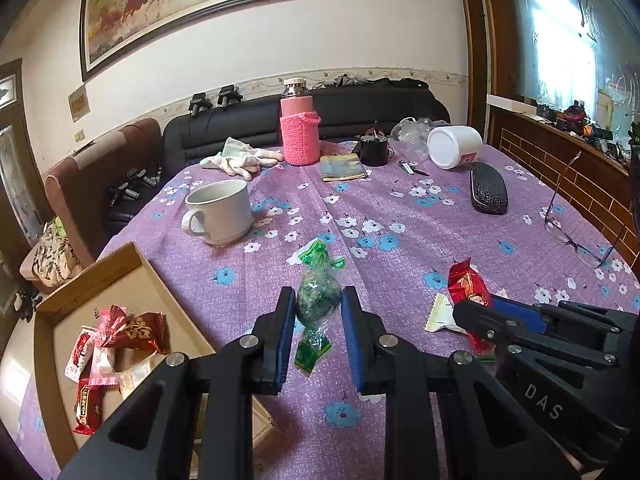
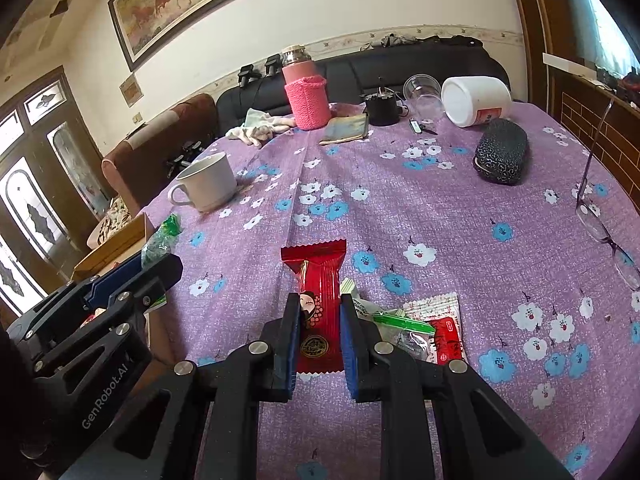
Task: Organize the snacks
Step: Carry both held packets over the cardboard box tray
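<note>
My left gripper [image 1: 318, 306] is shut on a green wrapped candy [image 1: 316, 300] and holds it just above the purple flowered tablecloth. My right gripper [image 2: 319, 312] is shut on a red snack bar [image 2: 318, 300], which also shows in the left wrist view [image 1: 466, 282]. The cardboard box [image 1: 132, 264] at the left holds several red and pink snacks [image 1: 136, 332]. Beside the right gripper lie a white-and-red sachet [image 2: 440, 320] and a green-and-clear wrapper [image 2: 400, 320]. A white wrapper [image 1: 440, 314] lies by the red bar.
A white mug [image 1: 220, 212] stands beyond the box. A pink thermos [image 1: 298, 128], gloves [image 1: 240, 158], a white jar on its side [image 1: 454, 146], a black glasses case [image 1: 488, 194] and spectacles [image 1: 576, 236] sit farther back and right. A sofa stands behind the table.
</note>
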Demonstrator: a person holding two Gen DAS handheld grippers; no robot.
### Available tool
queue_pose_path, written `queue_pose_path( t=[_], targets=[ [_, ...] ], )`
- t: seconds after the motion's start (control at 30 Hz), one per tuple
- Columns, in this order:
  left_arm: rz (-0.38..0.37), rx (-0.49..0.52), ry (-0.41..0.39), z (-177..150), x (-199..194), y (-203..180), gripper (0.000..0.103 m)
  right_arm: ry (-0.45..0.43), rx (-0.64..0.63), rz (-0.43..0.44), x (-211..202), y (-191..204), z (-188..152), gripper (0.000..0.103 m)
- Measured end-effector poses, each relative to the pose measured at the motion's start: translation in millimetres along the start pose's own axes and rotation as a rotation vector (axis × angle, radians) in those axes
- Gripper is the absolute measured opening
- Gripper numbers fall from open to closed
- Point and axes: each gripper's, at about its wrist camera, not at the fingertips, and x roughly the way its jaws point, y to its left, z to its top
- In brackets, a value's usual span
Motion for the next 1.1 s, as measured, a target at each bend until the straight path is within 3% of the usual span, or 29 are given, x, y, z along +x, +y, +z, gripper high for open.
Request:
queue_pose_path(
  t=[0.33, 0.63, 1.1],
  targets=[
    [0.004, -0.009, -0.011, 1, -4, 2, 0.023, -0.005, -0.002, 0.004, -1, -1, 0, 0.020],
    [-0.023, -0.099, -0.003, 8, -7, 23, 0.023, -0.016, -0.030, 0.016, -3, 10, -3, 0.020],
    [0.002, -0.097, -0.011, 8, -7, 23, 0.023, -0.024, -0.047, 0.023, -5, 16, -4, 0.020]
  ],
)
